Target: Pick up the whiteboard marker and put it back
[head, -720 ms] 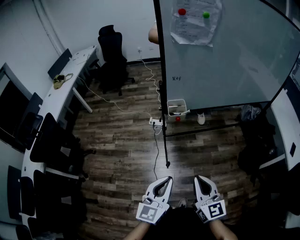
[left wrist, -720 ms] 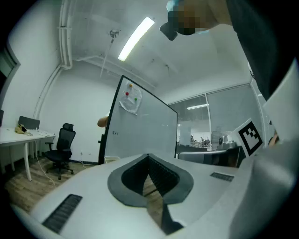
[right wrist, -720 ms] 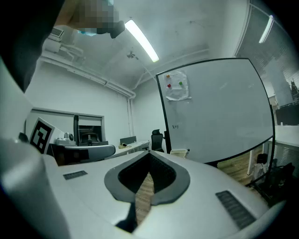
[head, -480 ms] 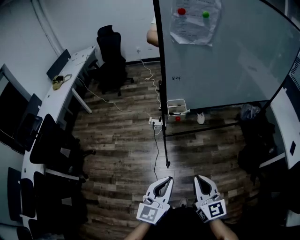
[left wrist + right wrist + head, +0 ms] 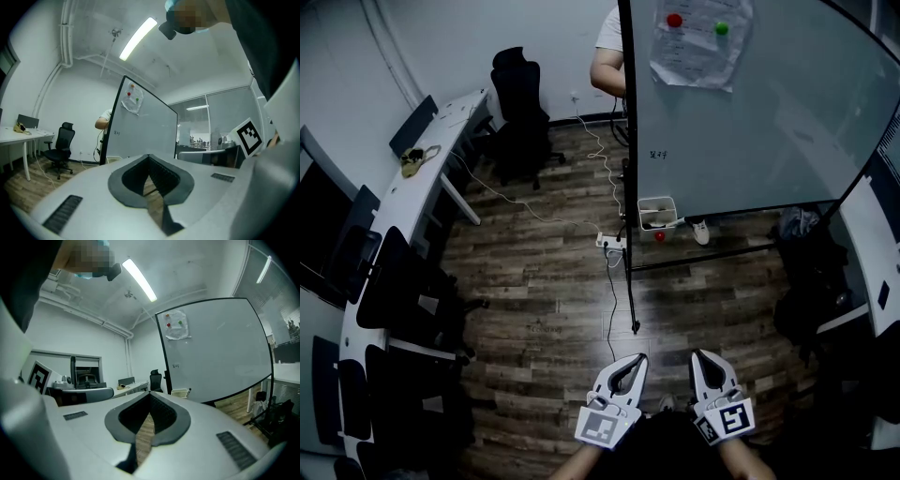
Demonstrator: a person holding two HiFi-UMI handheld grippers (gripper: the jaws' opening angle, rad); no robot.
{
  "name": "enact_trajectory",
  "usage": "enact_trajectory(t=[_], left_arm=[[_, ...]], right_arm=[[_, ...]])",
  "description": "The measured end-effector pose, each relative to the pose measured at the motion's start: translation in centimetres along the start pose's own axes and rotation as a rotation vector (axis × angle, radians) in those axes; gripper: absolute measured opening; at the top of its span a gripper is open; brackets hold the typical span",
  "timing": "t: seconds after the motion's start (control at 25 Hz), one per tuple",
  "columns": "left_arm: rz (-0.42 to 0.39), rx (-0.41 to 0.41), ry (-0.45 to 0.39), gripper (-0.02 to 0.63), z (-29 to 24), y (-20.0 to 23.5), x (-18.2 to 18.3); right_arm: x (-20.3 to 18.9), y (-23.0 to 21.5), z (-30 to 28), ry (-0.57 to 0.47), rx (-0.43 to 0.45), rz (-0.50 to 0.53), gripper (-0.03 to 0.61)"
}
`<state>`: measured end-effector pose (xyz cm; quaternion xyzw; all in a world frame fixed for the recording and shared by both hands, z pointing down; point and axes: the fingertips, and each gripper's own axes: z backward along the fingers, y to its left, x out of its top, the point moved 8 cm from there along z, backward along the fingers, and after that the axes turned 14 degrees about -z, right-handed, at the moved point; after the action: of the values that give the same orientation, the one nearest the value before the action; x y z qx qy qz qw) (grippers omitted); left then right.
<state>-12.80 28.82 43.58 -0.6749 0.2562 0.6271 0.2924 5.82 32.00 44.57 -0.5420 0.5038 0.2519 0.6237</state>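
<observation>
Both grippers hang low in front of me, over the wooden floor, far from the whiteboard (image 5: 750, 112). My left gripper (image 5: 637, 357) is shut with nothing in it; its jaws meet at the tips (image 5: 149, 155). The right gripper (image 5: 697, 354) is likewise shut and holds nothing, with its tips (image 5: 150, 393) touching. A small white tray (image 5: 654, 213) hangs at the whiteboard's lower left corner, and a thin marker-like stick (image 5: 674, 223) pokes out of it. In the right gripper view the tray (image 5: 180, 392) shows at the board's foot. No marker is in either gripper.
A paper sheet (image 5: 697, 45) with a red and a green magnet is pinned on the board. A person (image 5: 611, 52) stands behind its left edge. A black chair (image 5: 517, 112), a long white desk (image 5: 412, 187), cables and a power strip (image 5: 612, 242) lie on the left.
The head view has shifted a little, so the whiteboard sits further right and more of the person behind it shows. Both grippers stay shut and in place.
</observation>
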Motion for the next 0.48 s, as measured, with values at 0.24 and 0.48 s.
enact_trajectory(t=[0.24, 0.48], left_arm=[[0.013, -0.007, -0.013, 0.009, 1.0, 1.5, -0.4], [0.043, -0.013, -0.023, 0.008, 1.7, 2.5, -1.1]], right_arm=[[-0.3, 1.3, -0.7, -0.004, -0.025, 0.019, 0.014], [-0.7, 2.3, -1.2, -0.003, -0.052, 0.037, 0.014]])
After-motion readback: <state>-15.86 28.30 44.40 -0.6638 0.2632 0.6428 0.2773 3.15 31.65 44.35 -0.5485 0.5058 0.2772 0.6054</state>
